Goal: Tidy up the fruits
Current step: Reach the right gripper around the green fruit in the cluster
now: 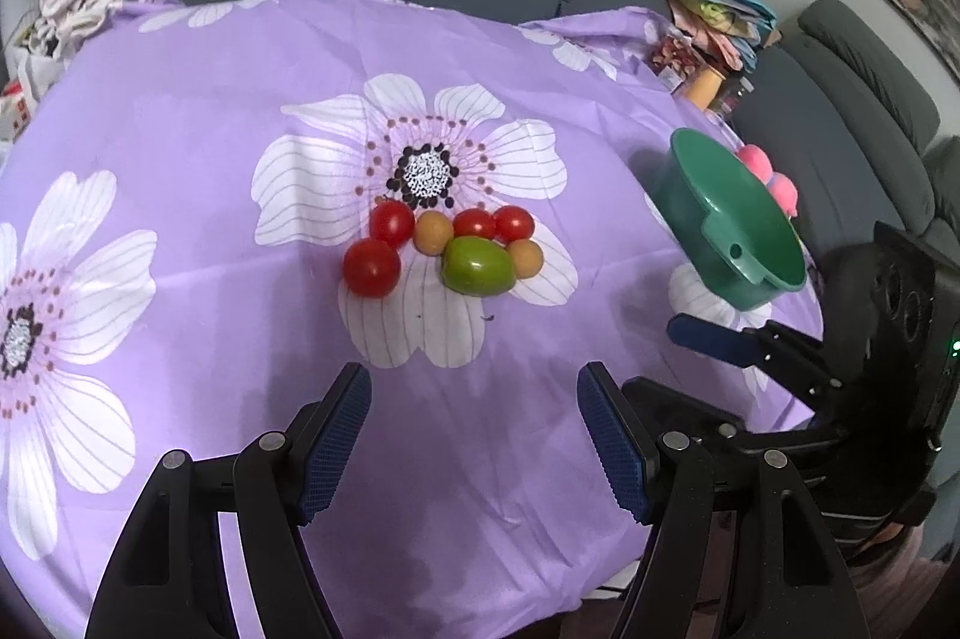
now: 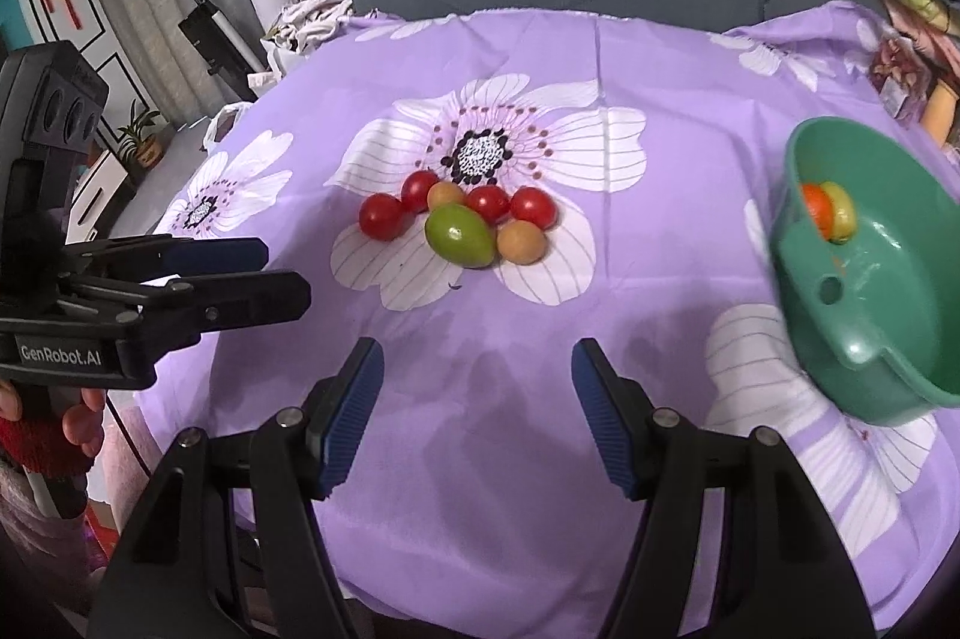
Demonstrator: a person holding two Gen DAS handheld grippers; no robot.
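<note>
Both grippers, left gripper [image 1: 474,435] and right gripper [image 2: 477,414], hover short of fruit cluster [image 2: 459,222], jaws wide open, empty. Cluster sits on bench cloth [image 2: 660,243], left of green bowl [image 2: 870,339].

Risk: fruits touching, round; grabbing green fruit [image 1: 478,267] may scatter neighbours off bench.

Right view only: 2 fruits [image 2: 829,213] inside bowl.
</note>
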